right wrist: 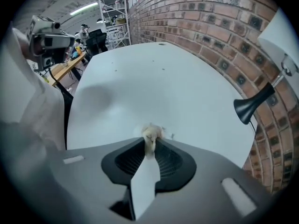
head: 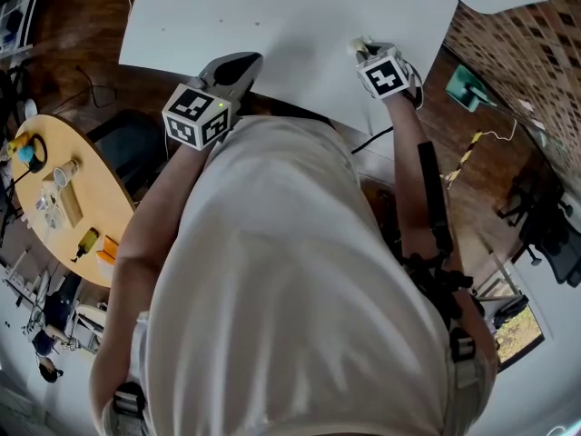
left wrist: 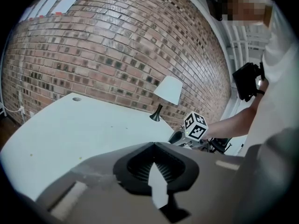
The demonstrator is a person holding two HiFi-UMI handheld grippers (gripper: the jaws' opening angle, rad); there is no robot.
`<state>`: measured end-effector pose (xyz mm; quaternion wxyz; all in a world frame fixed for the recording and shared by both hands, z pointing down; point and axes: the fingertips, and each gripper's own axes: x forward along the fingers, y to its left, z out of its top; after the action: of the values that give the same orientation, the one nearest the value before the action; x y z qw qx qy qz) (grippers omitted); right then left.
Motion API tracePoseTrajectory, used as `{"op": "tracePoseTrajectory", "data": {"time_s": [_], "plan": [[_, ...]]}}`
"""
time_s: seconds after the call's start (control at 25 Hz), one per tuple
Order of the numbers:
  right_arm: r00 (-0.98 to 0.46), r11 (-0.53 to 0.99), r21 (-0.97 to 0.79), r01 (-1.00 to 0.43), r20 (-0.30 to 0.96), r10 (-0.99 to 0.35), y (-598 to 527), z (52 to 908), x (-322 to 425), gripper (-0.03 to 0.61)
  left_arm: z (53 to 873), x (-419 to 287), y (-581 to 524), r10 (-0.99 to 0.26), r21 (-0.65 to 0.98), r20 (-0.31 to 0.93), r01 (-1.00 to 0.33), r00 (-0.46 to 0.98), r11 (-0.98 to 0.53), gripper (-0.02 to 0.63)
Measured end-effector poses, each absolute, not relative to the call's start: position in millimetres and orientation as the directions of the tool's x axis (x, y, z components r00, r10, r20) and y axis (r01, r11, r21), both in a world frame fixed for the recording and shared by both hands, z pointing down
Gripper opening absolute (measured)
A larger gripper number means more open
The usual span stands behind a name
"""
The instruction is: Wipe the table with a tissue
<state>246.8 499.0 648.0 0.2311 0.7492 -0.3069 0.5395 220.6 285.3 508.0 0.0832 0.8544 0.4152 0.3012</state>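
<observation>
The white table [head: 300,16] lies in front of me. A small crumpled tissue [right wrist: 150,133], pale and yellowish, is pinched between the tips of my right gripper [right wrist: 149,143], which points steeply down and holds it against the table top. In the head view this right gripper [head: 361,51] is at the table's near right part, with the tissue [head: 359,44] at its tip. My left gripper [head: 238,64] hovers over the table's near edge, to the left. In its own view the left gripper [left wrist: 153,144] has its jaws together with nothing between them.
A black lamp with a white shade [left wrist: 167,90] stands at the table's far right by the brick wall [left wrist: 117,45]; its base [right wrist: 252,104] is right of the tissue. A wooden side table [head: 64,198] with small items is on my left. A black cable [head: 372,139] hangs off the near edge.
</observation>
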Motion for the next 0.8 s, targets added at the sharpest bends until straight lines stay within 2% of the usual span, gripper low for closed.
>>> {"op": "tracePoseTrajectory", "data": {"time_s": [0.16,0.24,0.44,0.64,0.8], "plan": [[0.262,-0.791,0.132,-0.597,0.964,-0.037,559.8,647.0,257.8,0.075,505.3,219.2,285.9,0.749,0.386,0.443,0.649,0.492,-0.655,0.005],[0.260,-0.812,0.154,-0.564,0.966,0.003,572.6,645.4,264.5,0.077,505.0,218.4,281.4,0.737,0.383,0.447,0.637,0.507,-0.669,0.005],[0.315,-0.809,0.185,-0.558,0.949,0.000,565.4,642.0,290.1,0.076,502.6,219.1,270.3,0.707,0.375,0.450,0.603,0.546,-0.704,0.005],[0.355,-0.780,0.160,-0.605,0.931,-0.084,533.5,640.7,317.2,0.075,505.8,213.7,260.3,0.681,0.374,0.460,0.572,0.569,-0.730,0.005],[0.376,-0.753,0.184,-0.632,0.922,-0.091,525.6,640.2,319.8,0.074,506.4,213.9,262.2,0.679,0.375,0.460,0.567,0.572,-0.733,0.005]]}}
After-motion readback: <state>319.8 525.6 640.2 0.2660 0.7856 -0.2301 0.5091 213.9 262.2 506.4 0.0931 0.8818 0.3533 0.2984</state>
